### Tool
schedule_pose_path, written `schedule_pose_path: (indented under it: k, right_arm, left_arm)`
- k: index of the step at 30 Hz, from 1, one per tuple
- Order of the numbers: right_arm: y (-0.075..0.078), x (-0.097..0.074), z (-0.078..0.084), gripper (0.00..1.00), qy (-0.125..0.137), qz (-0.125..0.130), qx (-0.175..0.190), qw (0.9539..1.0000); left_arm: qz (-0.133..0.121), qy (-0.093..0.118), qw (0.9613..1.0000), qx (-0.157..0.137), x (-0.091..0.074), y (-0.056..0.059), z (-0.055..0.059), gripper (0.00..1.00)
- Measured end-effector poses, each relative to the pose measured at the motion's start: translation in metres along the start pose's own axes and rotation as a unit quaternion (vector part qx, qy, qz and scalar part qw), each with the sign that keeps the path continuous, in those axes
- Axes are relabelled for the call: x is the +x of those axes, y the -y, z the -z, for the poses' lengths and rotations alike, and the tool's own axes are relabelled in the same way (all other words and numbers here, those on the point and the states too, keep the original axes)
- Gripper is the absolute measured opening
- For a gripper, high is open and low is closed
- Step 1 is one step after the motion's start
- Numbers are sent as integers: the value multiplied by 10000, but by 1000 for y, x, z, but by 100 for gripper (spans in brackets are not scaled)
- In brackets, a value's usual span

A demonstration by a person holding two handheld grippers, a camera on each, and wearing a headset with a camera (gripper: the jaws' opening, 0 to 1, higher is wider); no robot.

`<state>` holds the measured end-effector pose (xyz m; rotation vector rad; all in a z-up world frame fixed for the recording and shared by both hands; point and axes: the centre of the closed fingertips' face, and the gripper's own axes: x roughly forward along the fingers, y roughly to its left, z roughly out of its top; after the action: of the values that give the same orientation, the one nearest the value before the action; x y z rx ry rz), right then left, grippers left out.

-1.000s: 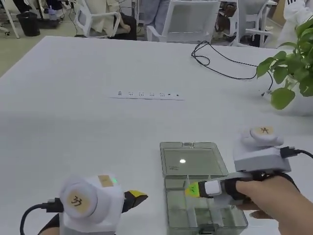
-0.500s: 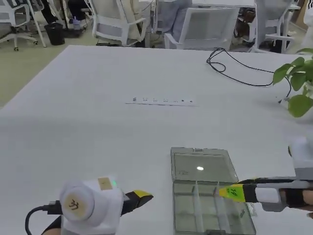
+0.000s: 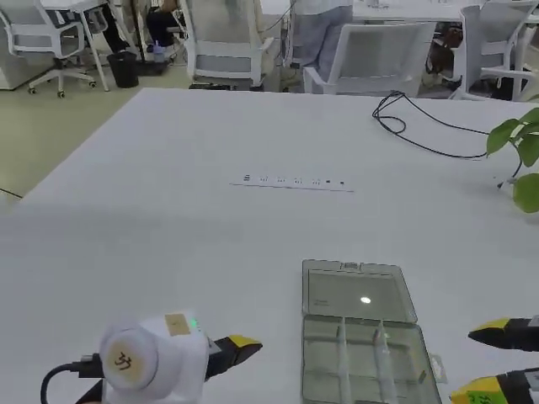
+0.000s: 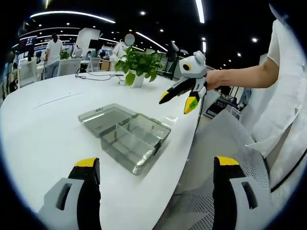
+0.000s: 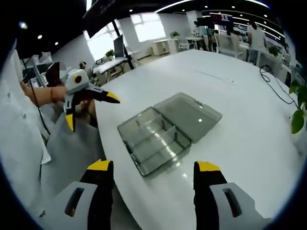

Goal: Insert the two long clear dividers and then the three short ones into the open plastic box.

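Observation:
The clear plastic box (image 3: 364, 358) lies open near the table's front edge, its lid (image 3: 358, 290) folded flat behind it. Two long clear dividers (image 3: 341, 353) stand lengthwise in the tray. In the right gripper view the box (image 5: 156, 136) shows its compartments. My right gripper (image 3: 493, 362) is open and empty just right of the box, and it hovers beyond the table edge in the left gripper view (image 4: 184, 93). My left gripper (image 3: 236, 347) is open and empty, well left of the box. The box (image 4: 127, 134) sits ahead of its jaws.
A white power strip (image 3: 292, 182) lies mid-table. A black cable (image 3: 421, 126) and a potted plant (image 3: 524, 160) are at the far right. Office chairs (image 3: 362, 50) stand beyond the far edge. The box sits close to the table edge (image 4: 182, 143).
My right gripper has drawn back off the box to its right side, and its jaws now stand apart. The head camera has tilted up and shifted. The left gripper has barely moved.

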<state>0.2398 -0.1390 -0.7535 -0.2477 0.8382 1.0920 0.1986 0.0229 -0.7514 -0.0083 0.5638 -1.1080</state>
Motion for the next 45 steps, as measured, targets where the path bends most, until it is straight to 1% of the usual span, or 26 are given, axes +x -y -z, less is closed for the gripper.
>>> schedule_pose_path:
  k: [2, 3, 6, 7, 9, 10, 11, 12, 14, 16, 17, 18, 21, 22, 24, 27, 29, 33, 35, 36, 37, 38, 39, 40, 41, 45]
  right_arm:
    - [4, -1, 8, 68, -183, 15, -269, 9995]
    - [6, 0, 13, 67, -308, -15, -484, 9984]
    - [8, 2, 24, 66, -643, -119, -886, 9939]
    - [10, 3, 29, 66, -789, -152, -1081, 9909]
    - [14, 7, 36, 65, -974, -213, -1384, 9853]
    - [15, 8, 38, 64, -1012, -220, -1414, 9845]
    - [16, 9, 41, 64, -1110, -249, -1457, 9828]
    - [19, 13, 47, 62, -1274, -289, -1660, 9774]
    - [23, 17, 53, 59, -1442, -290, -1893, 9708]
    - [28, 21, 57, 57, -1542, -288, -1935, 9685]
    - [32, 23, 59, 56, -1599, -279, -2018, 9659]
    - [37, 27, 63, 55, -1609, -317, -2054, 9648]
    - [43, 33, 66, 55, -1734, -331, -2158, 9604]
    - [46, 35, 68, 54, -1803, -329, -2233, 9574]
    - [48, 38, 70, 52, -1853, -350, -2315, 9544]
    - [52, 41, 78, 48, -2058, -407, -2422, 9473]
    - [54, 43, 80, 48, -2113, -400, -2469, 9449]
    - [54, 45, 81, 47, -2168, -414, -2518, 9423]
    - [56, 46, 84, 46, -2227, -415, -2567, 9396]
    - [57, 47, 86, 45, -2272, -421, -2604, 9374]
    - [58, 47, 87, 44, -2313, -379, -2636, 9357]
    - [58, 47, 85, 42, -2288, -376, -2701, 9345]
    - [59, 47, 84, 42, -2282, -356, -2625, 9369]
    - [59, 47, 85, 41, -2278, -354, -2624, 9370]
    - [59, 47, 85, 41, -2292, -352, -2703, 9344]
    - [59, 47, 85, 38, -2295, -337, -2680, 9351]
  left_arm:
    - [-6, -6, 10000, 22, 1, 1, 1, 100]
    - [-12, -8, 10000, 24, 1, 2, 1, 100]
    - [-18, 12, 10000, 12, 2, 3, 0, 100]
    - [-23, 9, 10000, 13, 2, 3, 1, 100]
    - [-28, 9, 10000, 12, 3, 3, 1, 100]
    - [-32, 10, 10000, 14, 4, 2, 1, 100]
    - [-35, 11, 10000, 16, 4, 2, 1, 100]
    - [-42, 4, 10000, -1, 5, 1, 2, 100]
    - [-44, 10, 10000, -8, 5, 0, 1, 100]
    - [-37, 22, 10000, -16, 5, 0, 0, 100]
    - [-38, 24, 10000, -18, 5, -1, 0, 100]
    - [-39, 22, 10000, -22, 5, -1, -1, 100]
    - [-45, 28, 10000, -35, 5, -3, -1, 100]
    - [-54, 20, 10000, -42, 5, -3, 0, 100]
    - [-48, 26, 10000, -62, 5, -3, 0, 100]
    - [-50, 26, 10000, -71, 5, -3, 1, 100]
    - [-51, 39, 9999, -94, 5, -4, 1, 100]
    - [-55, 49, 9999, -110, 5, -4, 2, 100]
    - [-61, 38, 9999, -116, 5, -4, 2, 100]
    - [-62, 37, 9999, -116, 5, -4, 2, 100]
    - [-59, 43, 9999, -123, 5, -5, 3, 100]
    - [-55, 48, 9999, -129, 4, -4, 2, 100]
    - [-55, 45, 9999, -126, 4, -4, 2, 100]
    - [-56, 43, 9999, -123, 4, -4, 2, 100]
    - [-53, 48, 9999, -125, 4, -4, 2, 100]
    - [-52, 51, 9999, -125, 5, -5, 2, 100]
